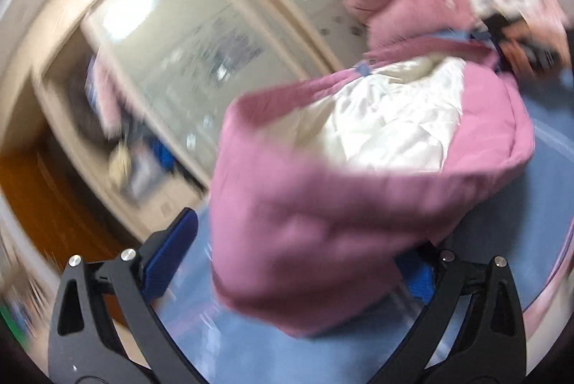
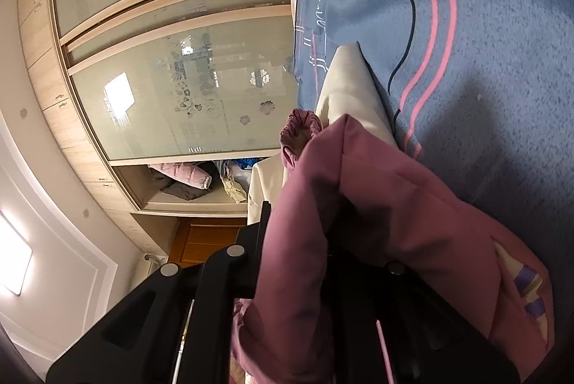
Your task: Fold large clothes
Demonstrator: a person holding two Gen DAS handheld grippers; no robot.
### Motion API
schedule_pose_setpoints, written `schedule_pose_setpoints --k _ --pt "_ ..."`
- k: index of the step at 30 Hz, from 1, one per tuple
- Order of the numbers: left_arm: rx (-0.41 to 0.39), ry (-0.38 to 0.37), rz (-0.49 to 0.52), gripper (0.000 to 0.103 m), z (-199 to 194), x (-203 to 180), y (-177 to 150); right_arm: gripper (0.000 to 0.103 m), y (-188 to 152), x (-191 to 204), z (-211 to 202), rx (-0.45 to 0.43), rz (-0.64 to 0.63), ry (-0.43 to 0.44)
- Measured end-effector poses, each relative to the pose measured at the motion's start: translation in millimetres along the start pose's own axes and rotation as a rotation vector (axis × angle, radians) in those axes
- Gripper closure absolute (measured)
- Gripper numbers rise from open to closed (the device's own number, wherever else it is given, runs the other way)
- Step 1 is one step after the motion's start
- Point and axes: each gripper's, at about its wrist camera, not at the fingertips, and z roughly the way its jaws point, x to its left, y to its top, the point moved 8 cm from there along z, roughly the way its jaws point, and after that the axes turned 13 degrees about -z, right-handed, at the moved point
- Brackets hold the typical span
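A pink padded jacket (image 1: pixel 323 222) with a white lining (image 1: pixel 387 118) lies bunched on the blue bed sheet (image 1: pixel 552 190). My left gripper (image 1: pixel 297 262) stands open, its jaws wide apart; a fold of the jacket lies between the blue pads (image 1: pixel 168 258), loose. The view is blurred by motion. In the right wrist view my right gripper (image 2: pixel 305 240) is shut on the pink jacket (image 2: pixel 376 212), whose fabric drapes over and hides the fingers. An elastic cuff (image 2: pixel 299 129) of a sleeve sticks up beyond it.
The blue bed sheet with pink and black wavy stripes (image 2: pixel 484 61) fills the right. A wardrobe with frosted sliding doors (image 2: pixel 172 79) stands behind, with clothes on an open shelf (image 2: pixel 193 183). A cream surface (image 2: pixel 344 104) edges the bed.
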Motion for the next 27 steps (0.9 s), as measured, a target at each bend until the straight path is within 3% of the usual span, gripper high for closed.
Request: schedule_pose_setpoints --k 2,4,8,9,10,12,14,16,19,20,23,24,25,26,27 --pt "-0.001 -0.024 0.077 0.002 4 -6 12 0.093 0 -3 0 0.002 0.003 0.005" --pt "0.009 -0.034 0.077 0.002 10 -4 21 0.093 0 -5 -1 0.003 0.010 0.012" --pt "0.049 -0.077 -0.124 0.008 27 26 47 0.092 0 -5 -3 -0.001 0.012 0.014" --pt "0.082 -0.092 -0.182 0.026 37 34 50 0.092 0 -5 -4 -0.005 0.011 0.013" --pt "0.100 -0.091 -0.204 0.054 42 37 50 0.091 0 -5 -4 -0.006 0.013 0.016" --pt "0.167 -0.105 -0.291 0.085 61 42 44 0.088 0 -4 -6 -0.007 0.017 0.024" --pt "0.215 -0.099 -0.351 0.086 77 46 34 0.080 1 -2 -8 -0.016 0.018 0.040" --pt "0.272 -0.075 -0.416 0.086 99 51 17 0.056 3 3 -11 -0.033 0.011 0.064" --pt "0.327 -0.079 -0.512 0.085 124 55 -5 0.032 9 11 -19 -0.070 0.016 0.122" --pt "0.350 -0.092 -0.558 0.084 136 57 -13 0.028 11 13 -20 -0.078 0.019 0.132" --pt "0.413 -0.091 -0.683 0.055 168 64 -39 0.015 16 19 -25 -0.103 0.014 0.168" --pt "0.424 -0.081 -0.709 0.035 178 65 -46 0.011 18 21 -27 -0.114 0.010 0.174" --pt "0.429 -0.048 -0.710 0.007 184 67 -53 0.008 19 22 -28 -0.127 0.013 0.183" --pt "0.428 0.022 -0.685 0.002 193 70 -62 0.006 21 22 -30 -0.146 0.023 0.200" --pt "0.423 0.031 -0.672 0.002 197 68 -68 0.002 23 22 -31 -0.155 0.038 0.216"
